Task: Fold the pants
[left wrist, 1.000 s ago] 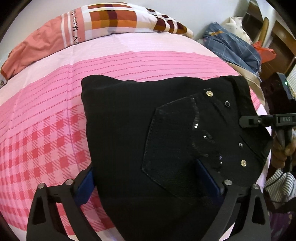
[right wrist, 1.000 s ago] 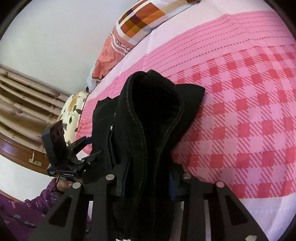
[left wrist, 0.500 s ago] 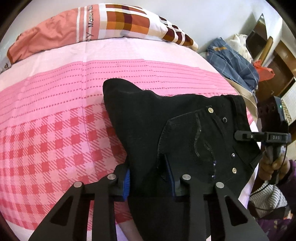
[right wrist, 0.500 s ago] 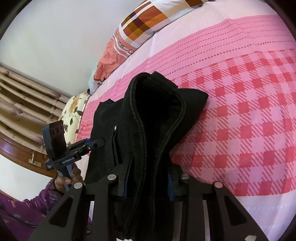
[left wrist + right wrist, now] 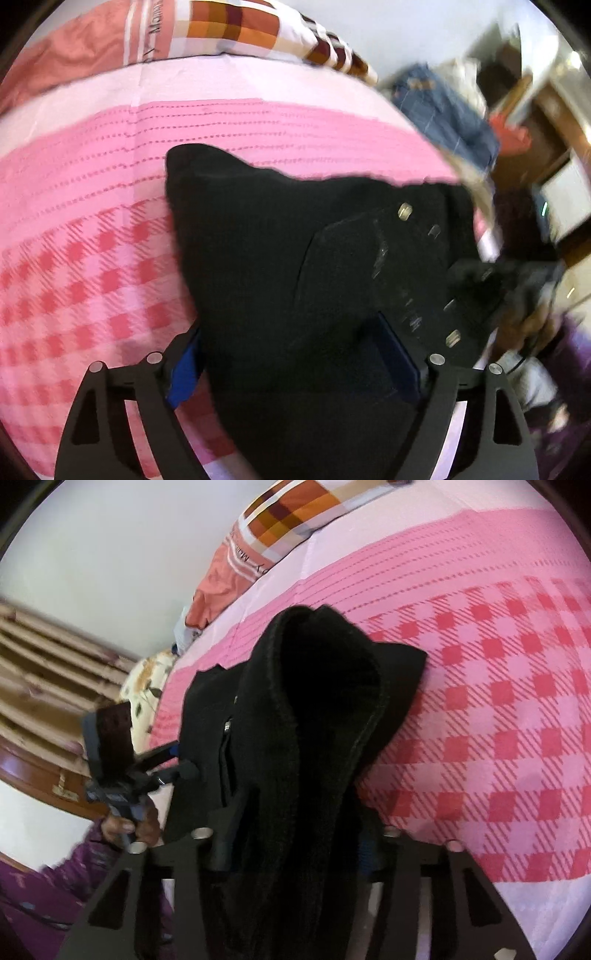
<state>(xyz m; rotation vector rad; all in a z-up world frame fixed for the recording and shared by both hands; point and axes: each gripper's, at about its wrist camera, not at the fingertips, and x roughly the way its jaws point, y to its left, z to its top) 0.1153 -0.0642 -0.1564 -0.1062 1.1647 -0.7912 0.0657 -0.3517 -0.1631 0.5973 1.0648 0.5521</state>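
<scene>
Black pants (image 5: 280,266) lie folded on the pink checked bed, back pocket and metal rivets facing up. My left gripper (image 5: 295,365) is open, its blue-padded fingers spread wide around the near edge of the pants. My right gripper (image 5: 291,849) is shut on the pants (image 5: 314,716), pinching a thick bunched fold that rises between the fingers. The left gripper also shows in the right wrist view (image 5: 173,764) at the pants' left edge, held in a hand. The right gripper shows blurred in the left wrist view (image 5: 491,280) at the waistband side.
A pink checked sheet (image 5: 85,236) covers the bed. A plaid pillow (image 5: 229,29) lies at the head. A pile of blue clothes (image 5: 443,107) and wooden furniture (image 5: 546,122) stand beyond the right edge. A wooden headboard (image 5: 40,686) is at left in the right wrist view.
My left gripper has opened, letting go of the pants edge it pinched half a second ago. The right gripper stays shut on the bunched fold. Both views have shifted slightly and are blurred.
</scene>
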